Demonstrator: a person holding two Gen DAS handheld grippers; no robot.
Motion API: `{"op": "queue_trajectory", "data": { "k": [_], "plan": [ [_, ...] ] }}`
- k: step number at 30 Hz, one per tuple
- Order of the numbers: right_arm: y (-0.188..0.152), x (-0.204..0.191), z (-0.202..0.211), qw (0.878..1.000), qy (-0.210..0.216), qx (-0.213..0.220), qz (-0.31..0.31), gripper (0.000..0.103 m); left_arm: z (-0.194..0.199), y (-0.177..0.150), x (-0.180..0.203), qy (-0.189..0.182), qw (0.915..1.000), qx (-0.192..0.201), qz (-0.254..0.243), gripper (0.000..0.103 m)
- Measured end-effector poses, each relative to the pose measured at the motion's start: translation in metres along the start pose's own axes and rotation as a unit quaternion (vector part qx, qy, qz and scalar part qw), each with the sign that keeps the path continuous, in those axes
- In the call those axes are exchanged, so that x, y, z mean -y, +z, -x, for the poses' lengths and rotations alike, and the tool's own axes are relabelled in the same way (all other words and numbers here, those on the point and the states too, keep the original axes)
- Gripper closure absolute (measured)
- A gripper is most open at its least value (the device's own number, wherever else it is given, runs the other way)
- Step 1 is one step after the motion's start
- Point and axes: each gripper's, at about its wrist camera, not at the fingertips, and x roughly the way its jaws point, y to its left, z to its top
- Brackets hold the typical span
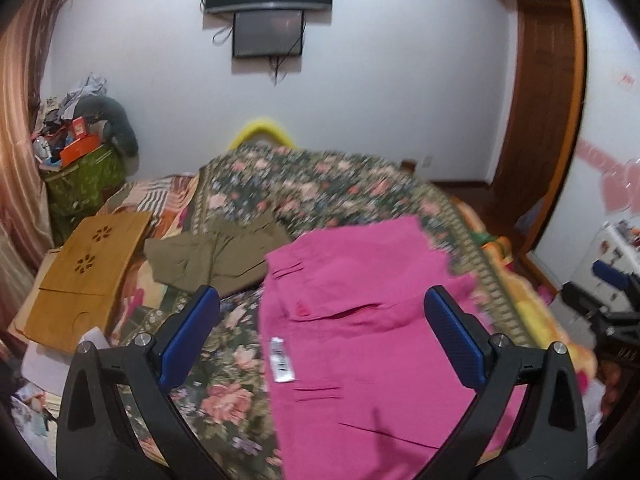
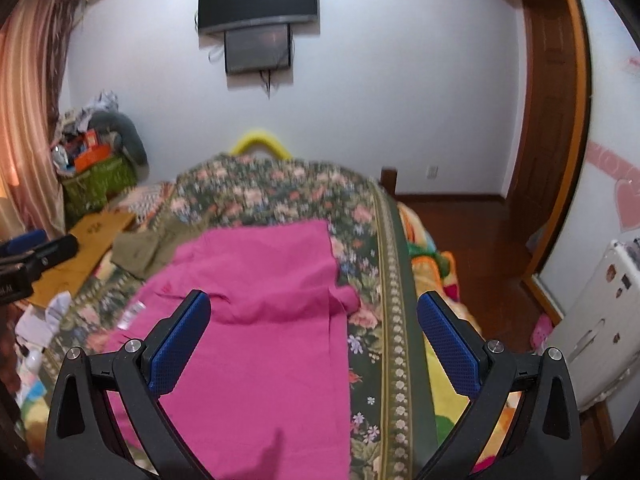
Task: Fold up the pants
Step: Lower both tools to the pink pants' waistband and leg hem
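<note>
Pink pants (image 1: 372,332) lie spread on the floral bedspread (image 1: 312,184), with a white label and a button showing near their left edge. In the right wrist view the same pink pants (image 2: 260,308) stretch from the near edge toward the far side of the bed. My left gripper (image 1: 320,312) hovers open above the pants with nothing between its blue pads. My right gripper (image 2: 314,316) is open too, over the pants' right side and the bedspread's border. The right gripper also shows at the far right of the left wrist view, and the left one at the far left of the right wrist view.
Olive-green pants (image 1: 216,260) lie crumpled left of the pink pair. A wooden lap tray (image 1: 88,276) rests at the bed's left edge. A cluttered green basket (image 1: 84,176) stands by the curtain. A white cabinet (image 2: 592,344) and a wooden door (image 2: 552,120) are at right.
</note>
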Motion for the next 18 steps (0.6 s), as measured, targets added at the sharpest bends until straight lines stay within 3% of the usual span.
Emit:
{"op": "queue_trajectory", "data": {
  "k": [3, 5, 8, 18],
  "plan": [
    [-0.006, 0.014, -0.029, 0.999, 0.006, -0.038, -0.009, 0.000, -0.034, -0.005, -0.012, 0.009, 0.9994, -0.034, -0.006, 0.000],
    [-0.012, 0.022, -0.050, 0.997, 0.016, -0.067, -0.015, 0.000, -0.056, -0.009, -0.020, -0.005, 0.9979, -0.064, -0.003, 0.000],
    [-0.017, 0.031, -0.075, 0.994, 0.033, -0.102, -0.019, 0.001, -0.084, -0.017, -0.027, -0.015, 0.9948, -0.101, -0.002, 0.009],
    [-0.020, 0.031, -0.139, 0.988, 0.054, -0.143, 0.009, 0.022, -0.162, -0.056, -0.030, -0.023, 0.9782, -0.206, -0.011, 0.043]
  ]
}}
